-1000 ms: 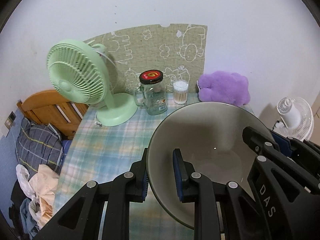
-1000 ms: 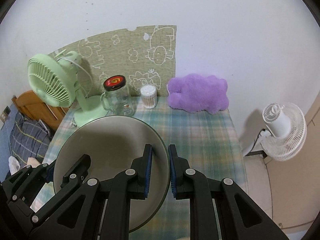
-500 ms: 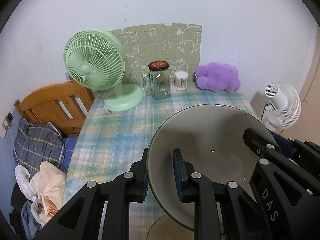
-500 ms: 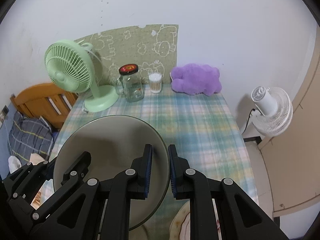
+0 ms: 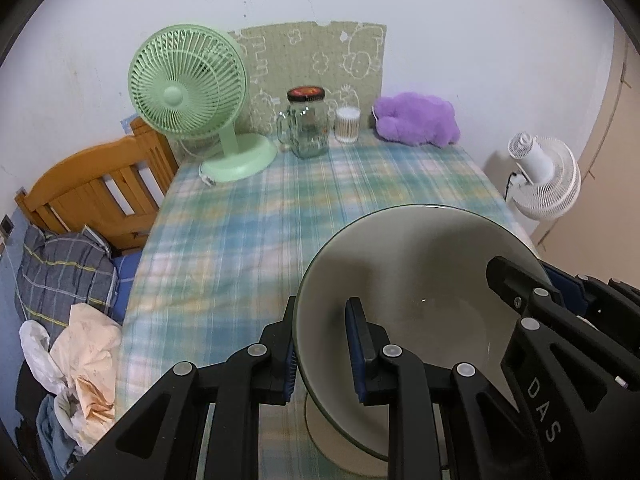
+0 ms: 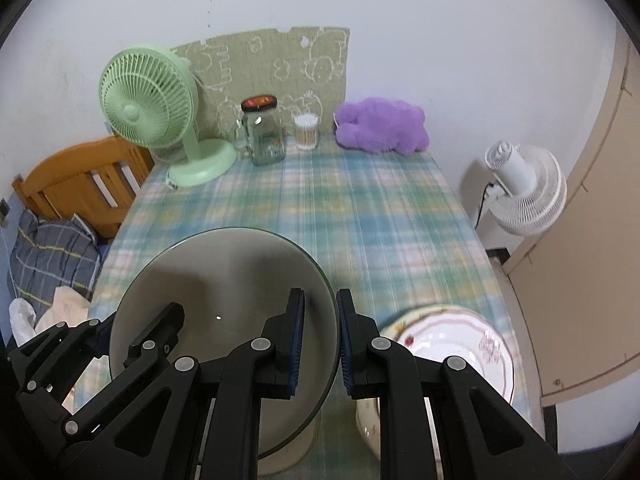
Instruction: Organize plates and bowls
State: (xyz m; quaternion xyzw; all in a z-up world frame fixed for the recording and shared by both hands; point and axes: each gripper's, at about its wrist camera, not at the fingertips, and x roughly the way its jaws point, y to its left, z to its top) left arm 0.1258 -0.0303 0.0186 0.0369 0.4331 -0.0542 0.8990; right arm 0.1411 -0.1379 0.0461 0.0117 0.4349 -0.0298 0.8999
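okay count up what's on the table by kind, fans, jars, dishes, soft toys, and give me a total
Fans: 1, the green fan
Jars: 2, the glass jar and the cotton swab jar
Dishes: 2, the grey bowl gripped at its rim, and the floral plate
Soft toys: 1, the purple plush
Total: 6
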